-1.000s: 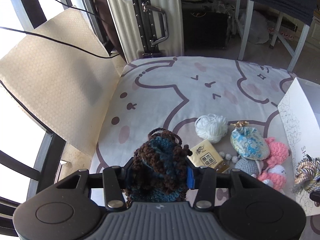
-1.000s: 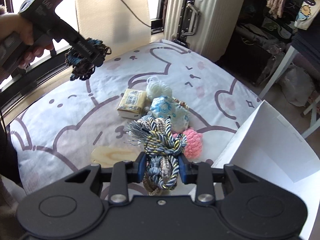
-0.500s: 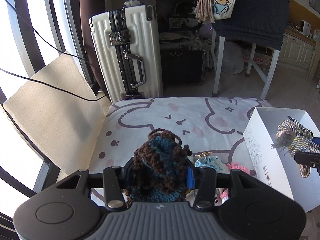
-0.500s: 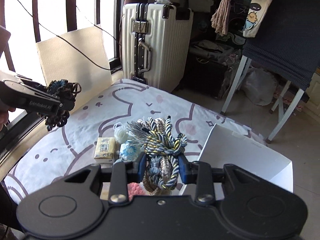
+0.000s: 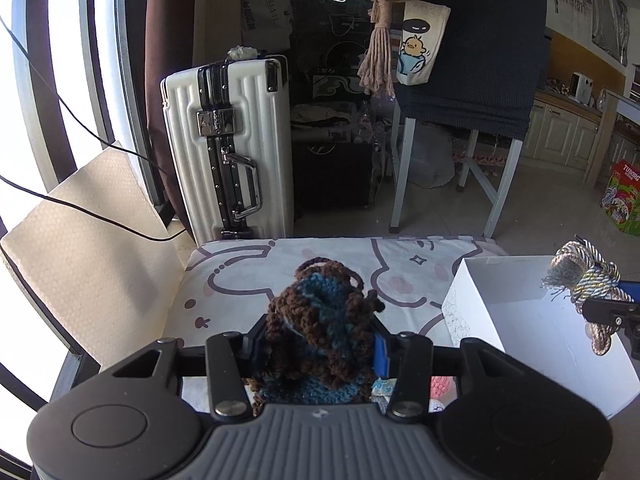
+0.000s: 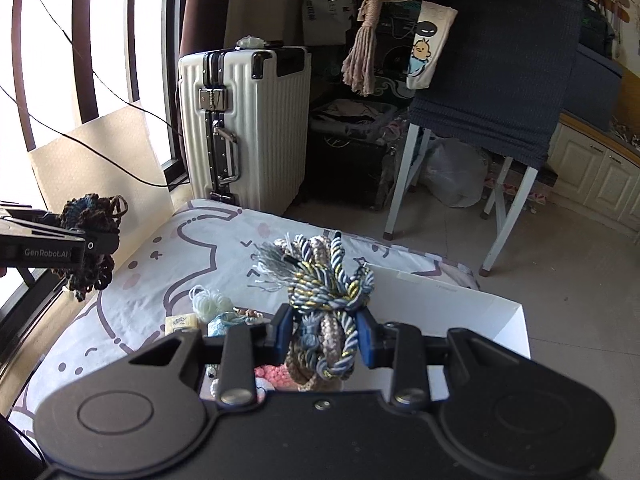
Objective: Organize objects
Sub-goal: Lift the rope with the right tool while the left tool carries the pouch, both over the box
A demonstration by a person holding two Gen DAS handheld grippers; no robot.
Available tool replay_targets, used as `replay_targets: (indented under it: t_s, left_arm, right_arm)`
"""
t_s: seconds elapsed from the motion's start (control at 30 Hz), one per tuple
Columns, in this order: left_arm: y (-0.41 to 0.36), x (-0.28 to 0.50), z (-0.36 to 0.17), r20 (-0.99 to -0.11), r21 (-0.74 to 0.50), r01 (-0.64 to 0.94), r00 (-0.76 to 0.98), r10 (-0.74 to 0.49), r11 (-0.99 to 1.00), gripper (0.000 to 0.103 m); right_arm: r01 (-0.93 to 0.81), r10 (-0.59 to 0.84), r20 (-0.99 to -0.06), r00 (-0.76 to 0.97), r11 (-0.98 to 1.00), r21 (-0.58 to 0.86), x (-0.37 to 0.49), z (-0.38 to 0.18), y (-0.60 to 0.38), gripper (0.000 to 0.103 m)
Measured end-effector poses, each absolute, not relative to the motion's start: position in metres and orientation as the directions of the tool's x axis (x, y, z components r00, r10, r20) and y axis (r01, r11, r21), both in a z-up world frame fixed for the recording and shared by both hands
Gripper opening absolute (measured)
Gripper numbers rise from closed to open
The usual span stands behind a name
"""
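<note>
brown-and-blue crocheted pouch (image 5: 320, 328); navy, gold, beige twisted cord bundle (image 6: 328, 300); white box (image 5: 532, 344)

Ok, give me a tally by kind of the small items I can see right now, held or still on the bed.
Crocheted pouches: 1, brown-and-blue pouch in left gripper
Cord bundles: 1, braided cord bundle in right gripper
Yarn balls: 1, white
Tissue packs: 1
Brocade pouches: 1, light blue
Pink crochet toys: at least 1
Total: 6
</note>
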State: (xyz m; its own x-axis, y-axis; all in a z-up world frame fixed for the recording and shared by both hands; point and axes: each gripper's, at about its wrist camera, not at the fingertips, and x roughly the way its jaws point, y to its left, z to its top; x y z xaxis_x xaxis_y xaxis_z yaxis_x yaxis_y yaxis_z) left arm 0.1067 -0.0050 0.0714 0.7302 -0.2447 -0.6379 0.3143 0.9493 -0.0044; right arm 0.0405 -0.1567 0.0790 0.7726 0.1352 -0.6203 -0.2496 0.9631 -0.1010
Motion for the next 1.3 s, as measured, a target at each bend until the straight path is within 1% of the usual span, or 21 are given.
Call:
replay_targets:
  t_s: [0.2, 0.57, 0.7, 0.87, 1.0, 1.3]
  left_arm:
    - [-0.011, 0.103, 0.074, -0.615, 0.016, 0.333, 0.747, -0.253, 0.943, 0.049]
    - [-0.048, 0.105, 0.075, -0.613, -0.015, 0.421, 0.713, -0.341, 0.907, 0.049]
    - [-0.072, 0.105, 0.065, -0.624, -0.012, 0.471, 0.686, -0.374, 0.882, 0.049]
    - [-0.101, 0.104, 0.046, -0.660, -0.027, 0.525, 0.630, -0.410, 0.851, 0.049]
    - [-0.119, 0.104, 0.034, -0.687, -0.079, 0.559, 0.570, -0.452, 0.825, 0.049]
    - [-0.159, 0.092, 0.029, -0.682, -0.066, 0.661, 0.517, -0.517, 0.747, 0.049]
  right_arm:
    - [-0.194, 0.117, -0.591, 0.798, 0.979, -0.069, 0.033, 0.077, -0.167, 0.034]
    - [-0.104, 0.063, -0.597, 0.799, 0.994, -0.034, 0.034, 0.079, -0.201, 0.034]
    - [-0.063, 0.031, -0.617, 0.786, 0.998, -0.030, 0.036, 0.072, -0.222, 0.034]
    - [-0.023, -0.013, -0.653, 0.758, 0.999, -0.046, 0.039, 0.062, -0.248, 0.034]
    - [0.008, -0.037, -0.667, 0.744, 0.999, -0.047, 0.043, 0.057, -0.265, 0.034]
    - [0.048, -0.067, -0.697, 0.714, 0.998, -0.046, 0.047, 0.045, -0.290, 0.034]
